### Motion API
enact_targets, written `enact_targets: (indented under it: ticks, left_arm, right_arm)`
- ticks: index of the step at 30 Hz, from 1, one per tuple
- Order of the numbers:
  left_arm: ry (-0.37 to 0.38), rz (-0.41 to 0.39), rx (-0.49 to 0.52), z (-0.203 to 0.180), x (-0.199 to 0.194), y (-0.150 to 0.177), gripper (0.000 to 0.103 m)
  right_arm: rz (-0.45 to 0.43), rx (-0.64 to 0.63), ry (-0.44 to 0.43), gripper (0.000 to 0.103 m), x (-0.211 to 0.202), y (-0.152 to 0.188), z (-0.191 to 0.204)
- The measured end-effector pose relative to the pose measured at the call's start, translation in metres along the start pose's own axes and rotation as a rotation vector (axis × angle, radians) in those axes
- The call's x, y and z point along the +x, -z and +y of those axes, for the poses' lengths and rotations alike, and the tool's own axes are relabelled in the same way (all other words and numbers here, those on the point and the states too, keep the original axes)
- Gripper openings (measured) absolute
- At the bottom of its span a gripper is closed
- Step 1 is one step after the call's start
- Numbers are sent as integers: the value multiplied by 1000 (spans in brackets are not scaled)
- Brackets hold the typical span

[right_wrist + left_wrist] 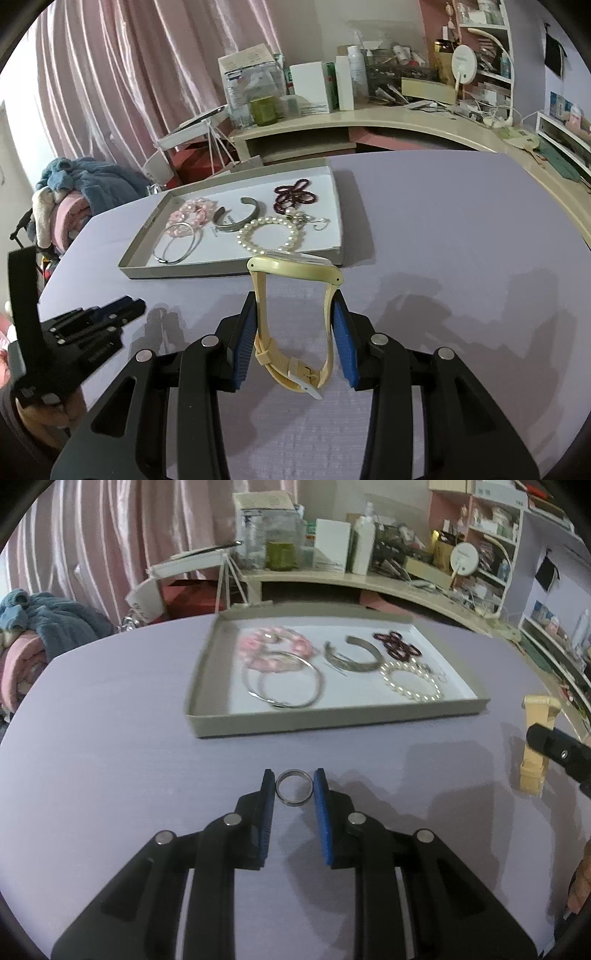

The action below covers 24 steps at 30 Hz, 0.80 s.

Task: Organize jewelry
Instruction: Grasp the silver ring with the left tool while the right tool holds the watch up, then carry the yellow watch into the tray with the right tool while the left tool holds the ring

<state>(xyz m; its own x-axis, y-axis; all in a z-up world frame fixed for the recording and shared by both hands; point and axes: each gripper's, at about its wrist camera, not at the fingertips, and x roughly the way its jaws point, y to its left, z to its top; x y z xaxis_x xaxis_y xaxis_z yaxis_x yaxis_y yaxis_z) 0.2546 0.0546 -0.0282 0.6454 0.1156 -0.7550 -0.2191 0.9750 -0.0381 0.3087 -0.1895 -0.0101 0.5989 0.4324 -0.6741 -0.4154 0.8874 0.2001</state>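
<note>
Steel ring [294,787] sits between our left tool [294,788] pads, yellow watch [295,321] pinched in our right tool [295,325].
Both grips look thin, so either piece could slip before reaching the tray [332,718].

pink curtains [110,74] — cluttered desk [369,118], lilac tabletop [443,221]

The worktop [110,709] is flat and light purple. A shallow cardboard tray [332,722] sits on it, near the far side. The tray has low grey-brown walls and a white bottom. A small silver ring [294,787] lies flat on the worktop, on the near side of the tray and apart from it. A pale yellow watch [295,317] stands up on the worktop, off to the right. Its face is at the top, close to the tray's near wall. Dark shadows fall on the purple top.
</note>
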Motion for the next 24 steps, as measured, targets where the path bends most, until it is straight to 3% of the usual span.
enact_targets:
  ticks: [10,24]
  left_arm:
    - [11,-71,-51,33,-40,-3,22]
    - [26,-78,-44,33,-45,-2,22]
  right_arm:
    - [-1,-55,-36,41,-3,1,27]
    - [7,-66,-32,41,-2,1,30]
